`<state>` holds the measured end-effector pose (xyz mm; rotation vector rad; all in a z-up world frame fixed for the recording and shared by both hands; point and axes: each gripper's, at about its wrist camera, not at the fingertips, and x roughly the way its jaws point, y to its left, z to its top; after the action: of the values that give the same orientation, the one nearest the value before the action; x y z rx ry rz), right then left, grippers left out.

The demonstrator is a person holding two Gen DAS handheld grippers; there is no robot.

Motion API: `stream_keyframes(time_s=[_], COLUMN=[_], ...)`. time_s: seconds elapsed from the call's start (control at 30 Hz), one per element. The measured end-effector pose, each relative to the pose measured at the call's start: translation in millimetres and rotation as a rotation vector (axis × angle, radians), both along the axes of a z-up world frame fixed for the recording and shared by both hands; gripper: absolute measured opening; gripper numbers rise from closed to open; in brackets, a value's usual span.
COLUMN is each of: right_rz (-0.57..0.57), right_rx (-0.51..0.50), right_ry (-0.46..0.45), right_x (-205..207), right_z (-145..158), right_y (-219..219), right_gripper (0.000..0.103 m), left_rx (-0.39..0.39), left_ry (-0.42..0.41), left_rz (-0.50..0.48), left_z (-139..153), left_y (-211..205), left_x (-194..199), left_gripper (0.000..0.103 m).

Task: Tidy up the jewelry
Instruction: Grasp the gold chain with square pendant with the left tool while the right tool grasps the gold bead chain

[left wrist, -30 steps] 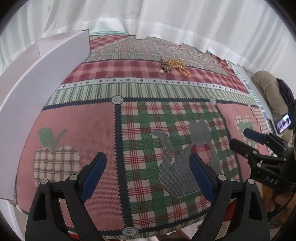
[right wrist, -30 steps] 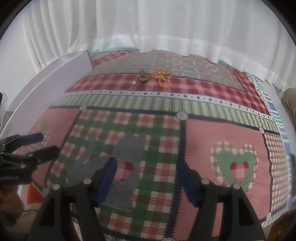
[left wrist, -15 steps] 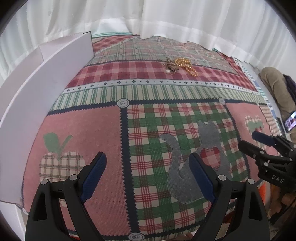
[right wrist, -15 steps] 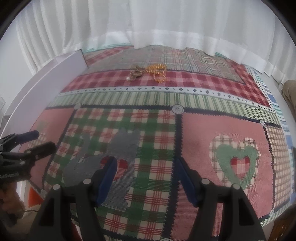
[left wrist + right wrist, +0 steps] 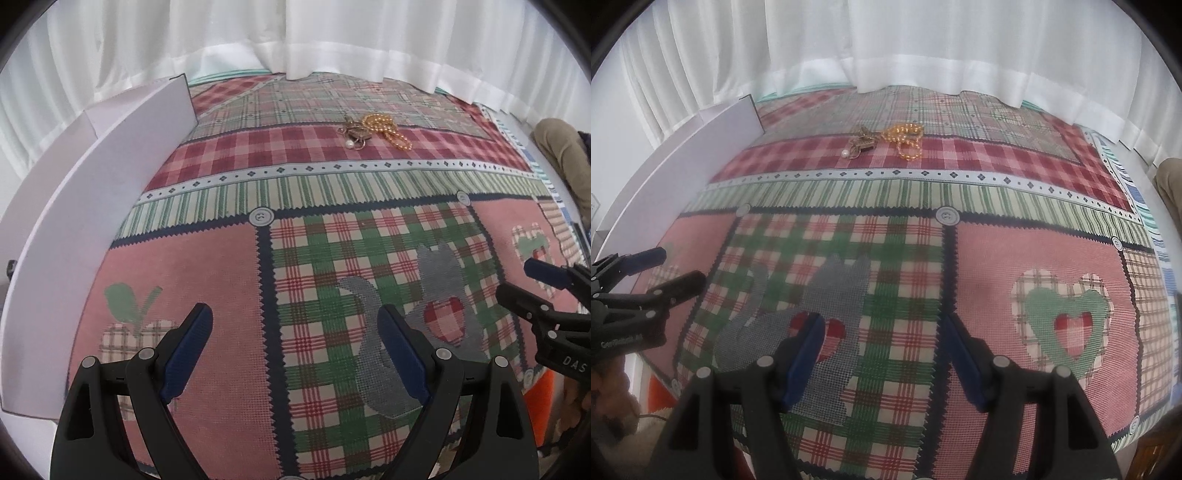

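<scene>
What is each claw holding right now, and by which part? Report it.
Nothing. The left claw and right claw are both open and empty; the orange beaded necklace lies untouched on the patchwork tablecloth.

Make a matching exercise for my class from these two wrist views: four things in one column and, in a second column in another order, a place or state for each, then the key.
Things
1. golden bead necklace
2. pearl-tipped brooch
3. white box wall
4. left gripper

Places or states
A. stands along the left edge of the patchwork cloth
B. open, hovering over the near part of the cloth
C. coiled on the red check band, right of the other piece
D. on the far red check band, touching the beads' left side

Pairs: 1-C, 2-D, 3-A, 4-B
</scene>
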<state>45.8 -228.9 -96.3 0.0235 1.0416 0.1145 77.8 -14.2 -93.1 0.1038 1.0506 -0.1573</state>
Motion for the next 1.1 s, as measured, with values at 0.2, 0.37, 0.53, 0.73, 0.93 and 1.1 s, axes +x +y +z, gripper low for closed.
stream_keyframes(time_s=[0.2,0.37,0.53,0.73,0.93,1.1], right_rz=[0.004,-0.002,-0.038,-0.103,-0.114,-0.128], right_rx=[0.001,0.018,0.037,0.079,0.108,0.129], right_ry=[0.011,0.023,0.017,0.007,0.042,0.062], right_x=[1,4,18,26,25,25], right_z=[-3,-6,-3,-2,-15,-22], right_y=[0,-6,-28,-52,-60,-69], right_gripper=[0.068,0.068,0.068,0.068,0.068,0.068], left_rx=[-0.03,-0.031,-0.051,-0.079,-0.079,-0.038], left_ry=[0.039,0.067,0.036,0.015,0.004,-0.007], left_rz=[-0.001,-0.041,-0.142,-0.256,-0.239,-0.252], left_z=[-11,-17,-1,-4,-33,-56], left_y=[3,-3,-24,-67,-101,-121], left_x=[9,31,72,136,203,227], left_gripper=[0.093,0.093,0.093,0.093,0.093,0.091])
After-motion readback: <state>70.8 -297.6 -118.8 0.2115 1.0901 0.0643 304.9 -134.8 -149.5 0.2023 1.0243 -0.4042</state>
